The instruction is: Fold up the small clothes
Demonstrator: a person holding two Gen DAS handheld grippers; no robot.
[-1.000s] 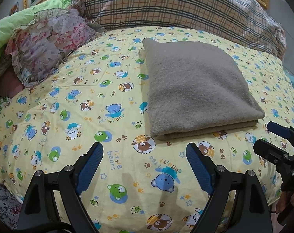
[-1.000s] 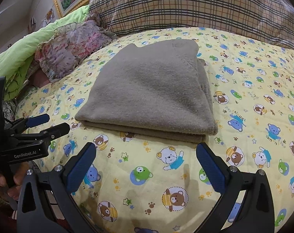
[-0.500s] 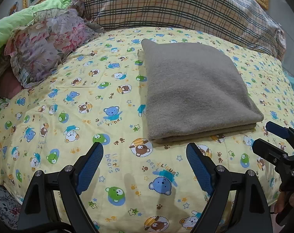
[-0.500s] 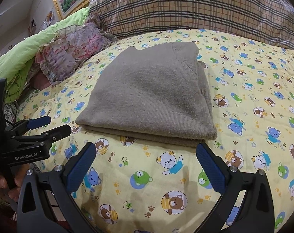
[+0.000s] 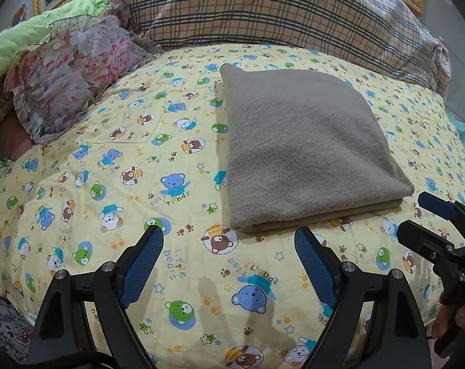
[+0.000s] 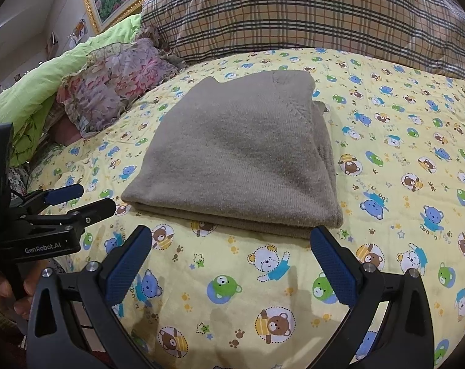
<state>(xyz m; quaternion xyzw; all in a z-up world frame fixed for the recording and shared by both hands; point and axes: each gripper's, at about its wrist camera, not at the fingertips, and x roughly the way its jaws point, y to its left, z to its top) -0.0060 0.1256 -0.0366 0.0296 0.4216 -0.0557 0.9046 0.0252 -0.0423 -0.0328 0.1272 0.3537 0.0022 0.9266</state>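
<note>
Left wrist view: left claw point(image 5: 228, 247) spread wide, empty, above the bear-print bedsheet point(image 5: 109, 184).
Garment: folded taupe knit garment point(image 5: 303, 144) flat on the bed, just beyond both claws, touching neither.
Right claw point(image 6: 231, 247): spread wide, empty.
Behind: plaid pillow point(image 6: 309, 15); floral cushion point(image 6: 118, 80) and green blanket point(image 6: 32, 92) at left.

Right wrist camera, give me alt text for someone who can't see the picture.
A folded grey-brown garment lies flat on a yellow bear-print bedspread, just beyond the open blue-padded right gripper, which holds nothing. The left gripper, also open, hovers at the left edge, and a plaid pillow and a floral cushion sit behind.
</note>
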